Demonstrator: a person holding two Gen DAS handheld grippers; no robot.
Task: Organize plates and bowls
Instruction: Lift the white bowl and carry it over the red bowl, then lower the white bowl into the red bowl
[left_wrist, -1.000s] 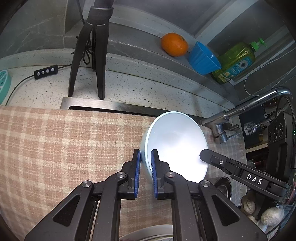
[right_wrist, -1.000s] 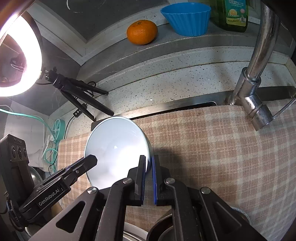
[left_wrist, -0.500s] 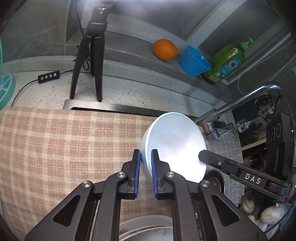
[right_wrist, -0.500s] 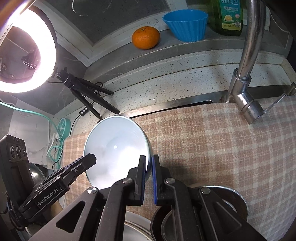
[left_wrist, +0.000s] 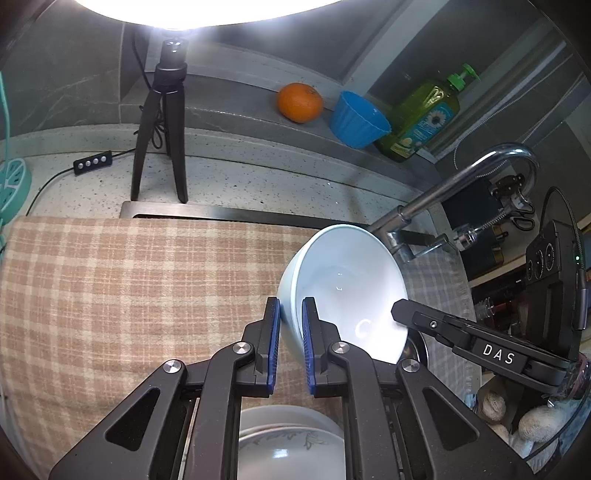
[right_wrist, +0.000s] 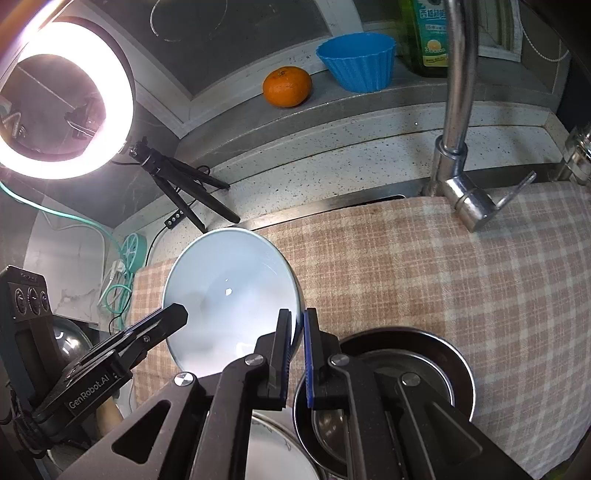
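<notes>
Your left gripper (left_wrist: 290, 328) clamps the near-left rim of the pale blue bowl (left_wrist: 347, 288), one blue pad inside the wall and one outside. Your right gripper (right_wrist: 295, 339) pinches the opposite rim of the same bowl (right_wrist: 229, 299) in the same way. The bowl hangs between the two tools, clear of the checked cloth (left_wrist: 129, 288) beyond the fingertips, and tilted so that its mouth faces the cameras.

Below and just behind the left gripper lies a stack of white plates (left_wrist: 288, 446), the top one bearing a faint leaf pattern. Below the right gripper sits a dark pan (right_wrist: 406, 354) with a steel bowl (right_wrist: 328, 424) nested inside it. These appear to be the candidate resting places, so the step in hand is judged to be a two-handed carry.

To do it well:
- Keep both grips firm and the two tools at a fixed spacing; drifting apart would strain the rim, and drifting together could let it slip.
- Level the bowl before you lower it, since a tilted bowl may strike its rim first.
- Steer clear of the faucet (right_wrist: 458, 110), which rises just beyond and to the right of the bowl.
- Set it down centred, and let go only once it rests by itself.

Farther out on the ledge stand an orange (left_wrist: 300, 102), a blue cup (left_wrist: 356, 120) and a soap bottle (left_wrist: 424, 118); they play no part here.
</notes>
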